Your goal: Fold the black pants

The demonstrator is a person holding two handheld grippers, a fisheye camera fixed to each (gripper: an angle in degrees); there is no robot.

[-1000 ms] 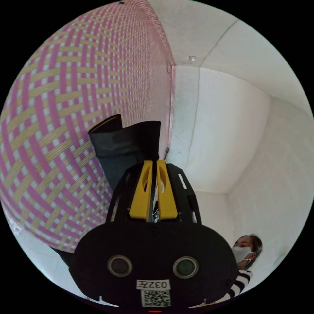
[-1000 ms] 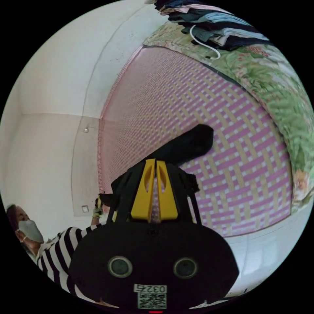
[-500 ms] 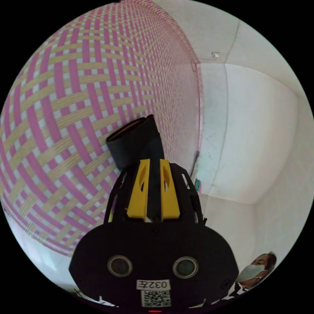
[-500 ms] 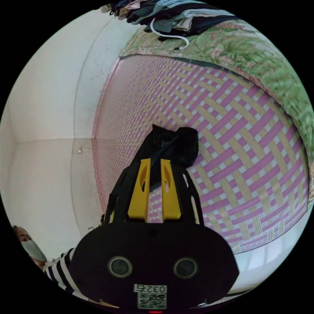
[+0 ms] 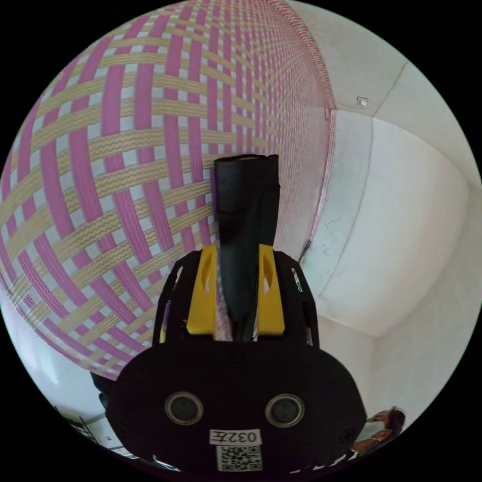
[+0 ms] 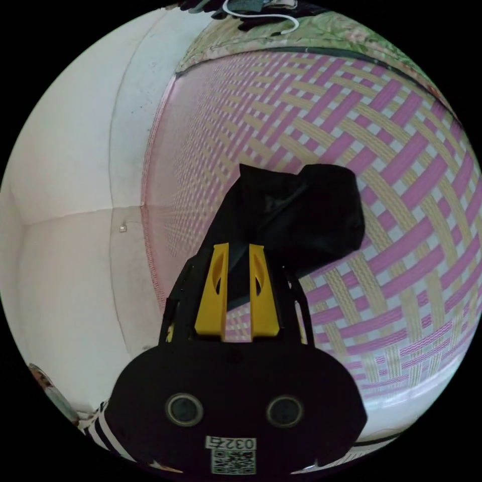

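Note:
The black pants lie on a pink and yellow woven mat. A narrow folded length of them runs up from between the yellow jaws of my left gripper. Those jaws stand well apart, and the cloth fills the gap between them. In the right gripper view the pants bunch into a thick lump on the mat. A flap of the cloth reaches down between the jaws of my right gripper. These jaws stand a little apart, and the mat shows through lower in the gap.
A white wall meets the mat's far edge. A green floral quilt borders the mat, with a white hanger on it. The person's striped sleeve shows low in the right gripper view.
Both pairs of jaws were nearly together a second ago and have spread apart, the left more. Both cameras have come closer to the mat, and the pants have settled onto it.

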